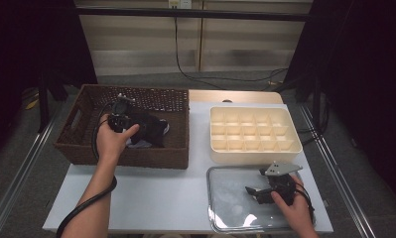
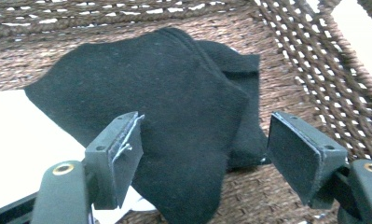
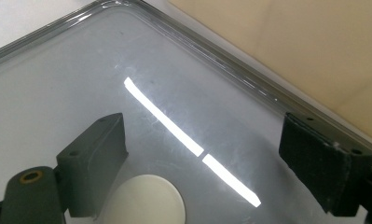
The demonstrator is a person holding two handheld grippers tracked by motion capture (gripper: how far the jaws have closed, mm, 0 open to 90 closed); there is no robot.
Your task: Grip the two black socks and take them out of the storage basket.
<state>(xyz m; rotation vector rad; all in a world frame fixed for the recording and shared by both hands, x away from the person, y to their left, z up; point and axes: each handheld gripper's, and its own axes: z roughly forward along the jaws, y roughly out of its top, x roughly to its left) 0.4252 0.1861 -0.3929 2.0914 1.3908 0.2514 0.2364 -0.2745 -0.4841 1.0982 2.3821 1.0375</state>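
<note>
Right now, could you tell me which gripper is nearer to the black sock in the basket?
Left. The left gripper hangs just above the black sock; the right gripper is across the table over the clear lid.

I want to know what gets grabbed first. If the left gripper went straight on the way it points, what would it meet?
Most likely the black sock lying in the wicker basket. The left gripper has its jaws open on either side of it, not yet touching as far as I can tell.

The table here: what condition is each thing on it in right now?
Wicker basket: holds dark and white cloth.
Black cloth: crumpled, lying in the basket.
Divided box: compartments empty.
Clear tray: bare.
Left gripper: open over the black cloth.
Right gripper: open above the tray.
</note>
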